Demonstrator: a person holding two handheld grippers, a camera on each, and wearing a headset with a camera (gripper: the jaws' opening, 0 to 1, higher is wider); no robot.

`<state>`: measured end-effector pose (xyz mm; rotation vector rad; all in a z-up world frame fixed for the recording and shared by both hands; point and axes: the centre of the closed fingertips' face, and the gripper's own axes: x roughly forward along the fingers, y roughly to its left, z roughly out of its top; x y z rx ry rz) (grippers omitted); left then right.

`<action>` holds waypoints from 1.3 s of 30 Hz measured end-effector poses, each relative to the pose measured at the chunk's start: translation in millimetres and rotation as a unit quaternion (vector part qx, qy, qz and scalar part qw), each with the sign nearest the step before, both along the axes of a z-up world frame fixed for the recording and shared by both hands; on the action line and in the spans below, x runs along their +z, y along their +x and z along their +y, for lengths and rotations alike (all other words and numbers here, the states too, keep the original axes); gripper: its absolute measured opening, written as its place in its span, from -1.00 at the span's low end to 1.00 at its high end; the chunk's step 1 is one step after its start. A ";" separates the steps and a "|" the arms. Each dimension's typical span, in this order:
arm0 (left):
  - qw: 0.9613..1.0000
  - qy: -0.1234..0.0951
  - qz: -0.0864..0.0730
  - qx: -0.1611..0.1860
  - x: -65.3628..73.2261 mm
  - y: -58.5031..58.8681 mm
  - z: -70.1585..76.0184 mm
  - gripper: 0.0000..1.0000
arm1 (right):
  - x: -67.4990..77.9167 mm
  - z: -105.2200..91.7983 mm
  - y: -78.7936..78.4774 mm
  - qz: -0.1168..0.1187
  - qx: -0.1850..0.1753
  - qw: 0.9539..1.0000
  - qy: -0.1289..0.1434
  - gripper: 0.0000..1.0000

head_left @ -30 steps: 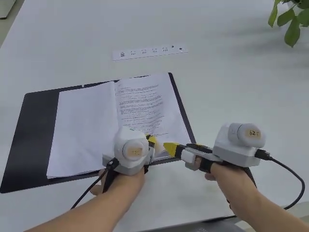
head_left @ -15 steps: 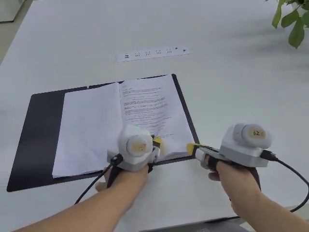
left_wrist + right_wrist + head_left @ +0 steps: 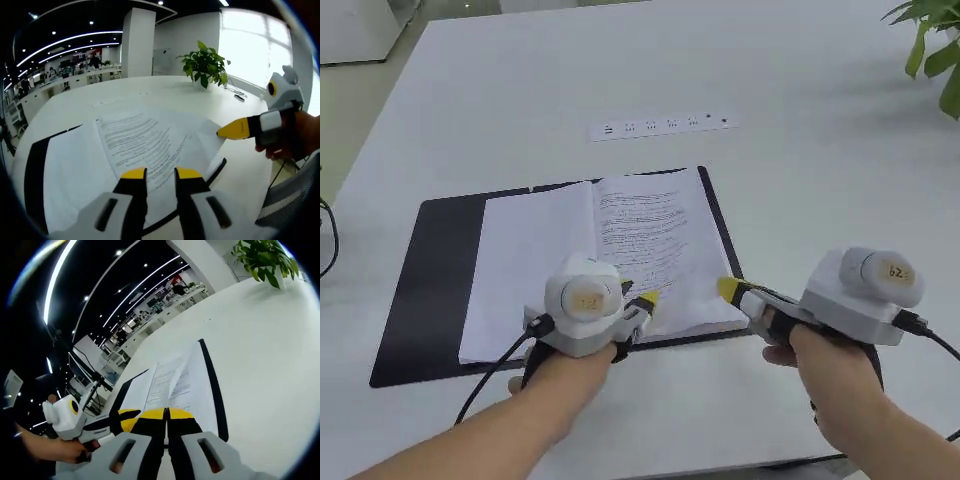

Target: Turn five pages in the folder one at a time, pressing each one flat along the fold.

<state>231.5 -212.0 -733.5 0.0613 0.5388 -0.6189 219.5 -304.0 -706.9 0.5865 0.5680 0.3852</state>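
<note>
At folder (image 3: pixel 420 300) edge, right hand-held gripper (image 3: pixel 728 289)

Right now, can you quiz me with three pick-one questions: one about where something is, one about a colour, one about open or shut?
1. Where is the power strip? A: on the table beyond the folder. B: inside a drawer. C: on the floor.
2. What colour are the left gripper's tips? A: red. B: yellow. C: green.
3. How are the right gripper's jaws? A: wide apart. B: holding a pen. C: closed together.
Answers: 1 A, it lies past the folder's far edge. 2 B, both tips are yellow. 3 C, no gap shows between them.
</note>
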 end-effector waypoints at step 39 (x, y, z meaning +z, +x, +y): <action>0.989 -0.021 -0.031 0.143 56.8 -54.2 215.2 -0.53 | 26.4 243.2 -2.2 -0.010 0.191 0.981 0.023 -1.00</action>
